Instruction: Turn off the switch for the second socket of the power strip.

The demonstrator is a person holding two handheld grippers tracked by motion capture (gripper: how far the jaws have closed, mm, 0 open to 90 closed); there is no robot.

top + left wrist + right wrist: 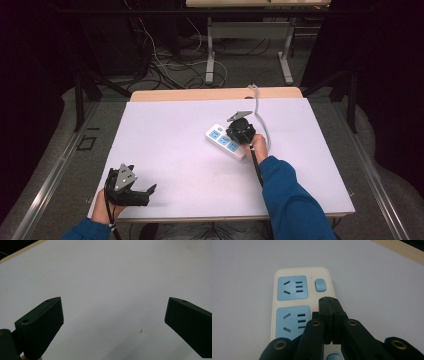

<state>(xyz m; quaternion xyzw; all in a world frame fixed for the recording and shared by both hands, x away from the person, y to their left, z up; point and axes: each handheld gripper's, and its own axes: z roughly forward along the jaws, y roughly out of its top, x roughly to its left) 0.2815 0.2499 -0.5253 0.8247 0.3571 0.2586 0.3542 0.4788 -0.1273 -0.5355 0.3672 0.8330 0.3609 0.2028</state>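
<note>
The right claw [329,302] had its jaws pressed flat together with nothing between them, and their joined tips sat on the power strip [287,315], right at the spot beside its second blue socket [292,321] where a small red light [315,308] glowed. Whether the tips pushed down on a switch there could not be told, since they covered that spot. Just beyond them lay the first blue socket [292,287] with its own blue rocker switch [320,285] untouched beside it, and another blue switch [333,357] peeked out below the claw's linkage.

From the high view, the right claw [239,134] stood over the middle of the white power strip [220,137], which lay slantwise right of centre on the pale bench [175,150]. Its grey cord [260,112] ran off toward the far edge. A blue sleeve [287,190] led back from the hand.

The left claw [145,192] rested well apart from the strip, near the front left corner of the bench, its jaws spread wide and empty. In the left gripper view, the left claw [113,325] had bare bench surface between its jaws.
</note>
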